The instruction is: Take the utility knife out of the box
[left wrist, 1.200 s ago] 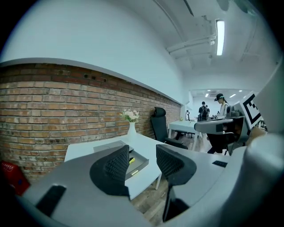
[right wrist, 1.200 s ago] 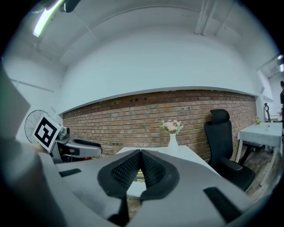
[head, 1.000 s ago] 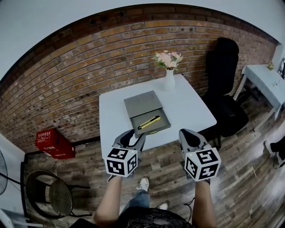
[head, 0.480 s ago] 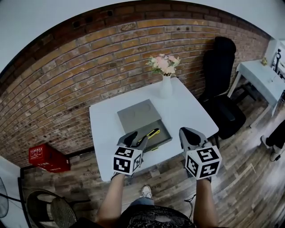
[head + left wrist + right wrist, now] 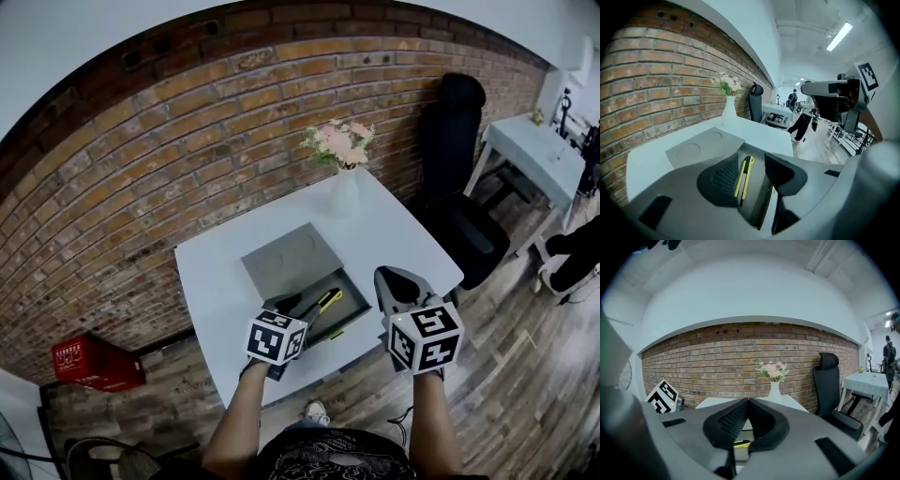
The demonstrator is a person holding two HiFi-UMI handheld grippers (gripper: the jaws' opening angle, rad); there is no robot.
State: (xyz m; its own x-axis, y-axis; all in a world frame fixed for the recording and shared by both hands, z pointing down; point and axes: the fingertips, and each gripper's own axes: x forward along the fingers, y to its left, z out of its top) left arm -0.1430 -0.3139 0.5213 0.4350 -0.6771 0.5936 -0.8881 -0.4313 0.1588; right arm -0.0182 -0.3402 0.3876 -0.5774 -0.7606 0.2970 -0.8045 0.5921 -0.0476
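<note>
A yellow utility knife [image 5: 328, 300] lies in the open drawer of a flat grey box [image 5: 286, 258] on the white table [image 5: 216, 281]. My left gripper [image 5: 292, 306] hovers over the table's front edge, just short of the drawer, and is open. In the left gripper view the knife [image 5: 743, 174] shows in the gap of that gripper [image 5: 752, 168], beyond its tips and untouched. My right gripper [image 5: 386, 275] is shut and empty, held to the right of the drawer near the table's front edge. In the right gripper view only the knife's yellow end [image 5: 740, 444] shows below the closed gripper [image 5: 747, 401].
A white vase of pink flowers [image 5: 343, 187] stands at the table's far edge by the brick wall. A black office chair [image 5: 450, 141] is to the right, a white desk [image 5: 530, 150] beyond it. A red crate [image 5: 89, 361] sits on the floor at the left.
The left gripper has moved forward from the floor side over the table's front edge up to the drawer. The right gripper has edged nearer the table. The knife has not moved.
</note>
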